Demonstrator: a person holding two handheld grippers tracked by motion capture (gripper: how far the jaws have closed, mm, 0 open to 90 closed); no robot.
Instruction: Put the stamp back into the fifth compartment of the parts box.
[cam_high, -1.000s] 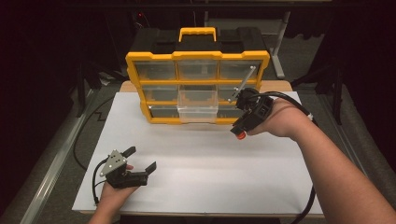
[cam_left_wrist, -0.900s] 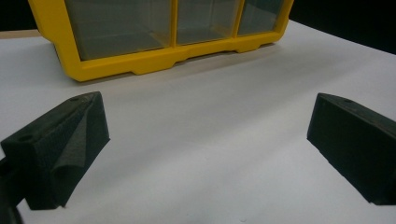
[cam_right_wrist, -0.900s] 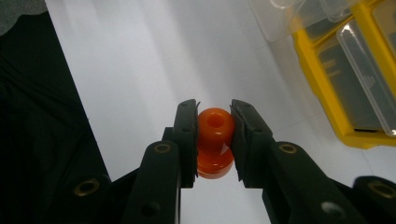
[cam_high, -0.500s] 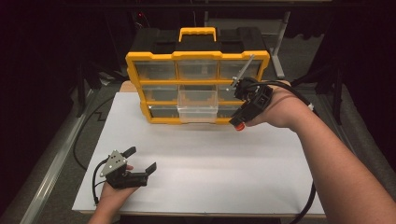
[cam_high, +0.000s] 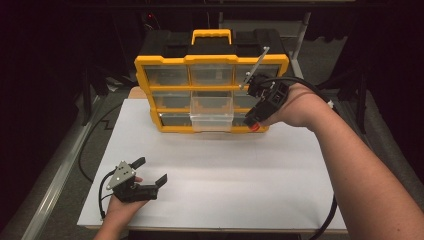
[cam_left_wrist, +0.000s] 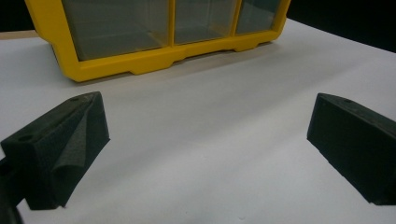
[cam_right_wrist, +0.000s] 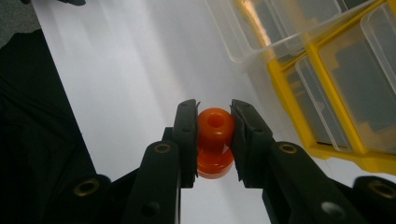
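A: What do we have in our right gripper (cam_right_wrist: 214, 140)?

B: We hold a small orange piece (cam_right_wrist: 214, 140). It is round on top with a little hole, and it gets wider at the bottom. Our two black jaws press on it from both sides, so they are nearly closed, with the piece tight between them.

A: Where is that in the high view?

B: Our right gripper (cam_high: 254, 125) is up at the right side of the yellow drawer box (cam_high: 165, 64). We can see a bit of the orange piece (cam_high: 255, 127) peeking out at the tip, just in front of the box's bottom right corner and above the white board (cam_high: 225, 170).

A: What about the box?

B: It stands upright at the far edge of the white board. It has clear drawers in rows and a yellow handle (cam_high: 212, 35) on top. One clear drawer (cam_high: 212, 115) in the middle is pulled out toward us. In the right gripper view we see that open clear drawer (cam_right_wrist: 261, 32) past the orange piece, near the top.

A: And our left gripper (cam_high: 150, 172)?

B: It rests low at the near left of the board, well apart from the box. Its jaws stand wide open with nothing between them. In the left gripper view we see just white board (cam_left_wrist: 210, 154) between the two black jaws, and the yellow drawer box (cam_left_wrist: 140, 60) farther off.
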